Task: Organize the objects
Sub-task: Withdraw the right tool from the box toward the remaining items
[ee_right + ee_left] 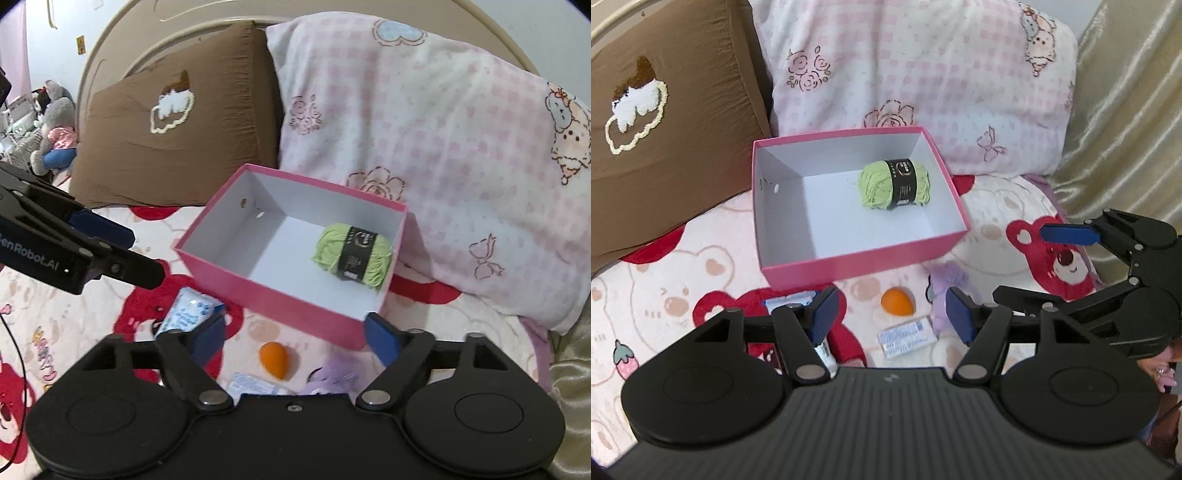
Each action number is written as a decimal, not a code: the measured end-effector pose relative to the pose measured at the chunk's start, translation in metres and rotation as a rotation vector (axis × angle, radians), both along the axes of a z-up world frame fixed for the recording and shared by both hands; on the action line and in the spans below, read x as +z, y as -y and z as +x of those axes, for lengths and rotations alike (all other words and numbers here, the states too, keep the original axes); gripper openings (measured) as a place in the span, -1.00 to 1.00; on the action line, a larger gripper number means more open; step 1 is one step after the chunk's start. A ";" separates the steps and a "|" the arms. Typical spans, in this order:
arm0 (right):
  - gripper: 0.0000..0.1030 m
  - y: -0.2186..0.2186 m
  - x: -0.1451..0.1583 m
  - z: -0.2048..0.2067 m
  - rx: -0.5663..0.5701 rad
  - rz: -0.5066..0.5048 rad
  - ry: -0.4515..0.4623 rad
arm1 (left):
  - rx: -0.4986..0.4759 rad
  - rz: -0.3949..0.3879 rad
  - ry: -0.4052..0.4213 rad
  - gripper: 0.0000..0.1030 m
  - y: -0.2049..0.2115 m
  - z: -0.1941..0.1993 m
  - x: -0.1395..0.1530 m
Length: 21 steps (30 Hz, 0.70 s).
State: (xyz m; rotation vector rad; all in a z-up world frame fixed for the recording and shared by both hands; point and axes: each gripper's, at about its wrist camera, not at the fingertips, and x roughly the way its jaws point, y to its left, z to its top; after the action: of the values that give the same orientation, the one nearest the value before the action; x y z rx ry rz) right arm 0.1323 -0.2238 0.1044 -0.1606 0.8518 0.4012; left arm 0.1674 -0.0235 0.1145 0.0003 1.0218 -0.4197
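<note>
My left gripper (pixel 892 314) tilts downward, blue pads (pixel 823 314) spread apart, nothing between them. My right gripper (pixel 295 339) beside it is likewise parted wide and empty.

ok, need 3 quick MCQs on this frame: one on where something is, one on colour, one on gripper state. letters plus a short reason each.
1. Where is the green yarn ball?
A. Inside the pink box
B. On the blanket beside the box
C. On the brown pillow

2. What colour is the egg-shaped sponge on the blanket?
A. Blue
B. Orange
C. Green

3. What state is the right gripper in?
A. Shut on the yarn
B. Shut on a packet
C. Open, holding nothing

Answers:
1 A: the yarn lies on the box's white floor, near its far right corner.
2 B: it is plainly orange in both wrist views, in front of the box.
3 C: its blue pads stand wide apart with only bedding and the sponge seen between them.
</note>
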 end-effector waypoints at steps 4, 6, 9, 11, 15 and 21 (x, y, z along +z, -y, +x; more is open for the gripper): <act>0.70 -0.006 0.004 -0.021 0.029 0.001 -0.008 | -0.021 0.024 0.009 0.37 -0.005 -0.020 0.007; 0.70 -0.008 0.006 -0.032 0.040 -0.001 -0.008 | -0.037 0.039 0.011 0.45 -0.006 -0.029 0.007; 0.70 -0.010 0.007 -0.049 0.060 -0.002 0.002 | -0.053 0.052 0.008 0.57 -0.008 -0.043 0.005; 0.70 -0.010 0.005 -0.059 0.065 0.004 -0.004 | -0.068 0.058 -0.002 0.61 -0.010 -0.050 0.001; 0.70 -0.012 -0.002 -0.074 0.079 0.026 -0.026 | -0.073 0.062 -0.028 0.66 -0.015 -0.060 -0.007; 0.70 -0.024 -0.014 -0.095 0.141 -0.002 -0.049 | -0.074 0.051 -0.060 0.79 -0.021 -0.072 -0.020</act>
State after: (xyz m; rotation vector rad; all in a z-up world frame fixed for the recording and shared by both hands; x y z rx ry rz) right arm 0.0370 -0.1994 0.0901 -0.2141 0.8922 0.5382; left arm 0.0952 -0.0023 0.0948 0.0713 1.0941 -0.4630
